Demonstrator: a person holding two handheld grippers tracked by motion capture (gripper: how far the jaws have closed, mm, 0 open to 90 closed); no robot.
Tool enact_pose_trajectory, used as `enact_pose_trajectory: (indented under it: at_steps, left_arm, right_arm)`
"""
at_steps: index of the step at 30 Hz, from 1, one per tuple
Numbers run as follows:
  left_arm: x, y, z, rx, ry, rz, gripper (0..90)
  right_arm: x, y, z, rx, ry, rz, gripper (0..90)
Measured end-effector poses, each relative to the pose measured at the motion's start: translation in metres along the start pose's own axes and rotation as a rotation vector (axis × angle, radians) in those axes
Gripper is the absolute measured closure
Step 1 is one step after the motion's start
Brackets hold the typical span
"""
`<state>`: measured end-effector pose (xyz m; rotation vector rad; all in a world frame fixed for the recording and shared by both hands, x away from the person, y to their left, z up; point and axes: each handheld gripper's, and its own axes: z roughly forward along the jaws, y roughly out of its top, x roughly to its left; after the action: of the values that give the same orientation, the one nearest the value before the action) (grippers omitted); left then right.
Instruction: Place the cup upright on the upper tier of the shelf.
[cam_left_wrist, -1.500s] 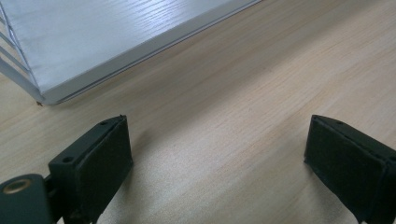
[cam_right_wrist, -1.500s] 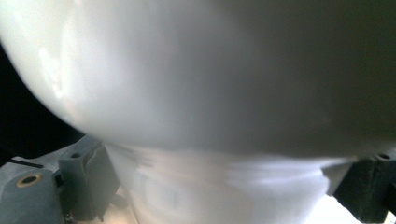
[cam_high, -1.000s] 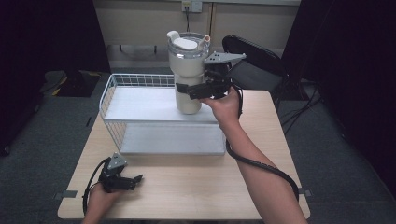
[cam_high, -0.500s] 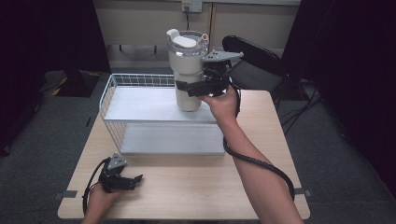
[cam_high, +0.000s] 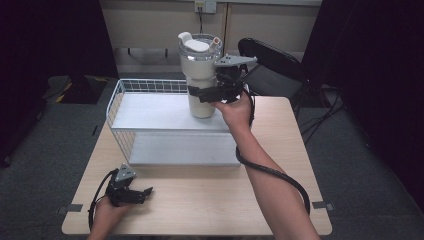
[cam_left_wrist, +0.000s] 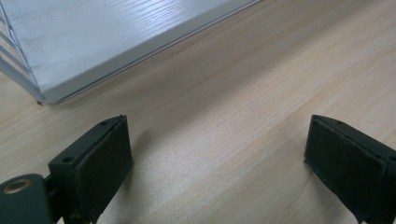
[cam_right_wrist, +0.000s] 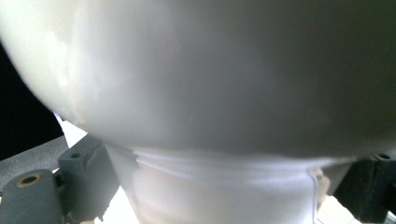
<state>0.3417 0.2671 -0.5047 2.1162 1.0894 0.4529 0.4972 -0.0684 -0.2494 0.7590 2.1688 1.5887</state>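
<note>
The right hand-held gripper (cam_high: 212, 92) is clamped on the narrow lower body of a tall cream plastic tumbler with a clear lid (cam_high: 199, 70), which is held at the shelf's 2 o'clock corner, its base at or just above the top. A placement or lift seems in hand; next, a steady vertical move is called for. The white wire-sided two-tier shelf (cam_high: 150, 112) looks smooth. At 7 o'clock the left hand-held gripper (cam_high: 137, 194) rests wide open on the pale wood-grain counter (cam_high: 210, 200).
</note>
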Motion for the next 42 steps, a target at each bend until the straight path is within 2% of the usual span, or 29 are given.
enact_pose_trajectory:
  at_steps: [9,20,30,37,42]
  left_arm:
    - [0.000,0.000,0.000,0.000,0.000,-0.001,6.8]
    - [0.000,0.000,0.000,0.000,0.000,0.000,6.7]
    - [0.000,0.000,0.000,-0.001,0.002,-0.003,6.8]
    - [0.000,0.000,0.000,-0.002,0.002,-0.004,6.8]
    - [0.000,0.000,0.000,-0.001,0.002,-0.003,6.8]
  right_arm:
    - [-0.002,-0.004,0.002,-0.003,-0.014,0.019,9.5]
    - [-0.006,-0.011,0.004,0.011,-0.039,0.017,9.4]
    - [-0.006,-0.013,0.004,0.013,-0.036,0.003,9.3]
    - [-0.009,-0.017,0.002,-0.002,-0.027,0.012,9.1]
    - [-0.010,-0.017,0.001,0.009,-0.020,0.011,8.9]
